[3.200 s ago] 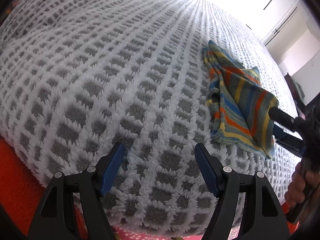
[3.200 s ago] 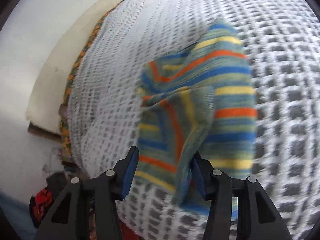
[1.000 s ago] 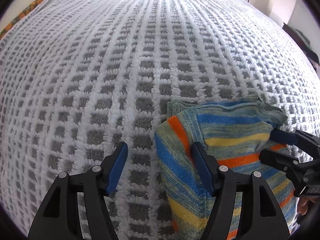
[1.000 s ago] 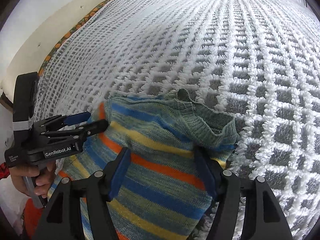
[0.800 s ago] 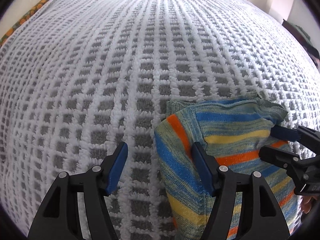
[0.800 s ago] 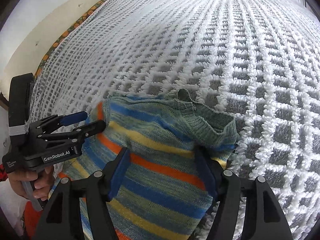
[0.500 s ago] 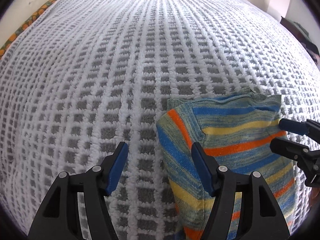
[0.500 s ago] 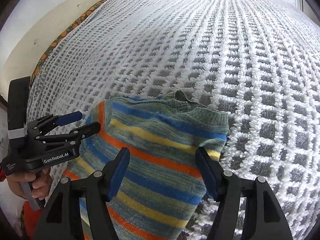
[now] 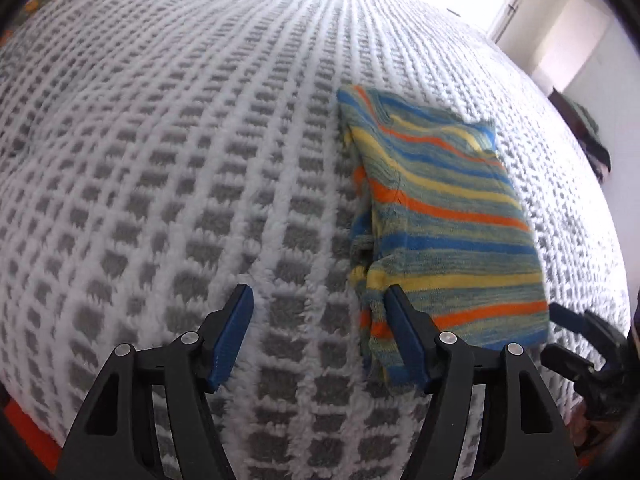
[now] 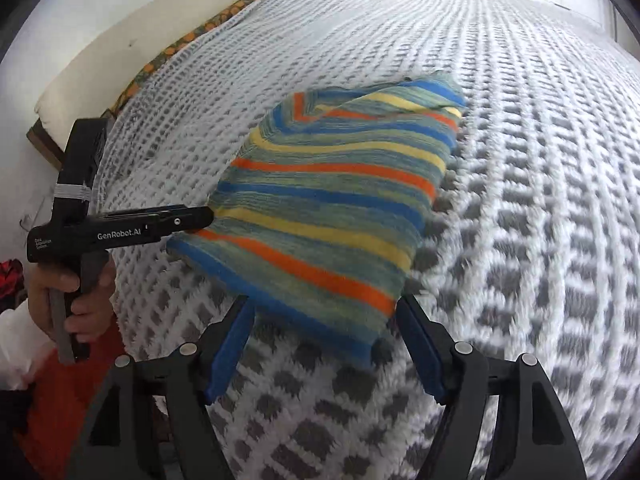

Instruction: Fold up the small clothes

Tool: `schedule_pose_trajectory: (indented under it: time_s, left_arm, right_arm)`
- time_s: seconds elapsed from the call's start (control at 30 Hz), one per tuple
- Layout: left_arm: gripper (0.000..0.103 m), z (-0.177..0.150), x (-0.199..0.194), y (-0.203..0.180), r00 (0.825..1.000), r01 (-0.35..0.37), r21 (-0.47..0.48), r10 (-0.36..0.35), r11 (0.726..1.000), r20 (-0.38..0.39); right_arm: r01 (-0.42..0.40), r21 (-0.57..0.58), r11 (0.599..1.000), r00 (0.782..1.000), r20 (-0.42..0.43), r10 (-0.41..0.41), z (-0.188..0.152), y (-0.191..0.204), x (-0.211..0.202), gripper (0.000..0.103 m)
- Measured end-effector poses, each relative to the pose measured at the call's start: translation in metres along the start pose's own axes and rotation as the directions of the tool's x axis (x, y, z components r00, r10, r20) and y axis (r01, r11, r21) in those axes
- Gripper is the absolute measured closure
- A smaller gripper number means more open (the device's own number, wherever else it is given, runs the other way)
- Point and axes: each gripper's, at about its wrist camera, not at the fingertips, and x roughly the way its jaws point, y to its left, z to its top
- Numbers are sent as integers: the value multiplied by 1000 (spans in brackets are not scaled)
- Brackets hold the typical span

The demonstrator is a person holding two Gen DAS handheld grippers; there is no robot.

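A small striped knit garment (image 9: 440,216), in blue, orange, yellow and green, lies folded flat on the white and grey checked blanket (image 9: 200,160). It also shows in the right wrist view (image 10: 340,204). My left gripper (image 9: 318,336) is open and empty, just left of the garment's near corner. My right gripper (image 10: 324,344) is open and empty, at the garment's near edge. The left gripper shows from the side in the right wrist view (image 10: 200,216), its tips beside the garment's left edge. The right gripper's tips show in the left wrist view (image 9: 560,332).
The blanket (image 10: 520,160) covers a bed. A cream mattress edge (image 10: 120,40) and a patterned border run along the far left. Orange-red cloth (image 10: 80,368) lies below the near bed edge. A white wall and door (image 9: 560,20) stand far right.
Both grippers have pulled back toward the near edge of the bed, off the garment. The garment now lies flat and folded, farther from both cameras.
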Motion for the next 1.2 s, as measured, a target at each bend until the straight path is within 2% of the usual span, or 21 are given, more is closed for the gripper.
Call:
schedule_pose_trajectory:
  time_s: [0.03, 0.07, 0.13, 0.17, 0.27, 0.33, 0.37, 0.4, 0.43, 0.47, 0.53, 0.63, 0.77, 1.2]
  left_arm:
    - [27, 3, -6, 3, 999, -19, -11, 19, 1000, 34]
    - [18, 9, -11, 6, 996, -42, -20, 43, 999, 73]
    - [6, 27, -14, 15, 983, -96, -31, 99, 995, 153]
    - [5, 37, -13, 20, 975, -128, -38, 132, 991, 177]
    - [4, 69, 4, 36, 957, -206, -59, 214, 977, 196]
    - [0, 84, 28, 51, 953, -243, -58, 250, 968, 170]
    - [0, 86, 43, 63, 953, -268, -48, 272, 962, 131]
    - [0, 82, 70, 74, 959, -277, -27, 278, 960, 55]
    - [0, 71, 95, 85, 968, -250, -13, 250, 968, -6]
    - [0, 65, 100, 91, 976, -216, -24, 217, 976, 34]
    - [0, 58, 82, 93, 975, -185, -45, 189, 982, 120]
    - [0, 57, 91, 93, 974, -200, -42, 203, 979, 97]
    - [0, 59, 98, 87, 965, -246, -13, 247, 969, 93]
    - [0, 56, 98, 83, 967, -236, -19, 237, 972, 92]
  right_arm:
    - [12, 31, 999, 999, 48, -14, -6, -3, -13, 30]
    - [34, 63, 997, 995, 94, -40, -11, -7, -25, 29]
    - [81, 120, 989, 983, 154, -100, -13, -19, -46, 22]
    - [108, 144, 984, 977, 169, -132, -12, -27, -52, 21]
    - [191, 222, 956, 957, 175, -232, -14, -54, -65, 20]
    - [234, 276, 932, 941, 176, -289, -21, -70, -71, 20]
    - [251, 302, 920, 936, 165, -310, -25, -78, -70, 20]
    - [263, 327, 908, 935, 146, -323, -31, -85, -69, 20]
    - [269, 348, 898, 936, 125, -329, -37, -91, -66, 20]
    - [275, 363, 890, 939, 100, -330, -43, -96, -62, 20]
    - [287, 362, 887, 939, 75, -334, -51, -99, -57, 20]
    - [308, 327, 893, 936, 66, -347, -51, -96, -53, 17]
    - [302, 346, 888, 936, 67, -345, -52, -98, -46, 15]
    - [330, 305, 893, 929, 60, -364, -53, -96, -39, 11]
